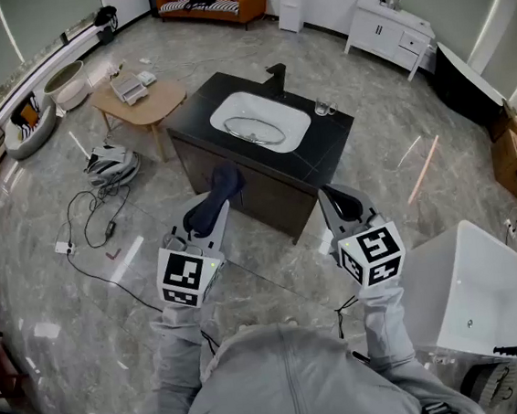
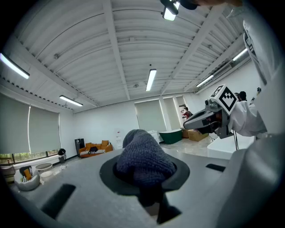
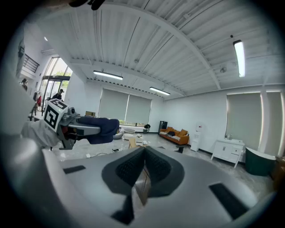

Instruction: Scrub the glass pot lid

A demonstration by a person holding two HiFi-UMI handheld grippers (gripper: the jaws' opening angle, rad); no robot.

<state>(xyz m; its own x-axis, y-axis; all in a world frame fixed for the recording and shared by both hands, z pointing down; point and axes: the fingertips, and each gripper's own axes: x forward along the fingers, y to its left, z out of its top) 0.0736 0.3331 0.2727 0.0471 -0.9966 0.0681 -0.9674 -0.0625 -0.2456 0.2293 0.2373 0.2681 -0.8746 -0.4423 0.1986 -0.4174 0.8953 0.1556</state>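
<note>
Left gripper [image 2: 144, 178] pinched a cloth [image 2: 143, 156] for scrubbing; right gripper [image 3: 143, 171] was pressed together, empty (glass lid [image 1: 255, 130] upper centre, in sink [image 1: 298, 131]).

Head view looks steeply down over left gripper [image 1: 221, 190] and right gripper [image 1: 336, 197]; each gripper view angles up toward the ceiling [image 2: 133, 53], sighting the other gripper
</note>
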